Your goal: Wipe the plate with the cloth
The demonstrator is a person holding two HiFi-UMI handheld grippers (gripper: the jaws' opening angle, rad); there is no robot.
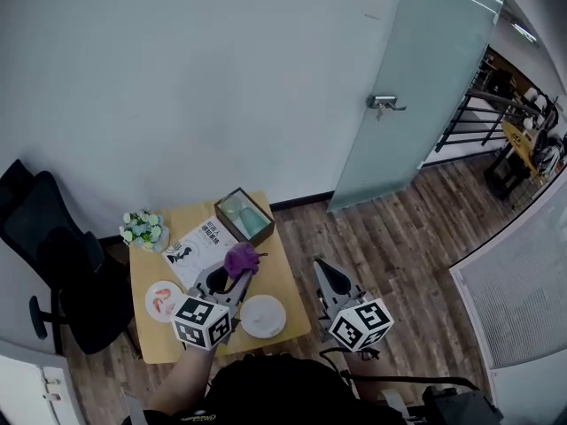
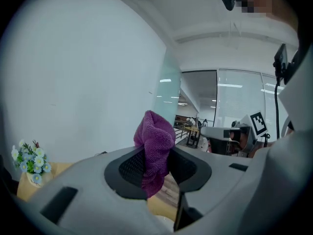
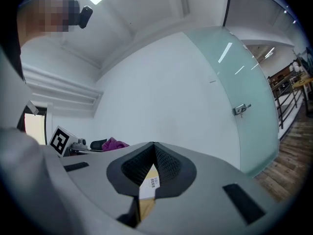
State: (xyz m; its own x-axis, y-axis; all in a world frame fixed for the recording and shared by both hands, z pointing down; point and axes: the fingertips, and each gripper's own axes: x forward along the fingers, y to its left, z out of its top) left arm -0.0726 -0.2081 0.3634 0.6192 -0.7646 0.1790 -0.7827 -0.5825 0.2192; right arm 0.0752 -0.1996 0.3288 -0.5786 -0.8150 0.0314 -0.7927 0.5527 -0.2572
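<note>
Left jaws: left gripper [image 2: 156, 160] is clamped on the purple cloth [image 2: 155, 133]; a bunched fold stands above the tips and a tail hangs below.
Right jaws: right gripper [image 3: 154, 148] has its tips pressed together with no task item in them; a small white printed tag over a tan strip shows in the gap behind the tips.
Flower pot [image 1: 152, 243]: far left corner of the table [image 1: 151, 348]; holds small white and pale blue flowers [image 1: 140, 227].
Patterned plate [image 1: 151, 310]: front left of the table; orange-red marks on it, and I cannot tell whether they are food or print.
Booklet [image 1: 199, 246]: lies flat between the pot and the box; black figure and lines of characters, too small to read.
Box [image 1: 257, 206]: open brown box at the back edge, holding something pale green.
Cloth position: held over the table's middle, just beyond the white plate and apart from it.
White plate [image 1: 266, 319]: front right of the table, beside the left gripper's marker cube [image 1: 202, 321].
Right gripper position: off the table's right edge, over the wood floor [image 1: 399, 237].
Writing: tag print in the right gripper view is too small to read.
</note>
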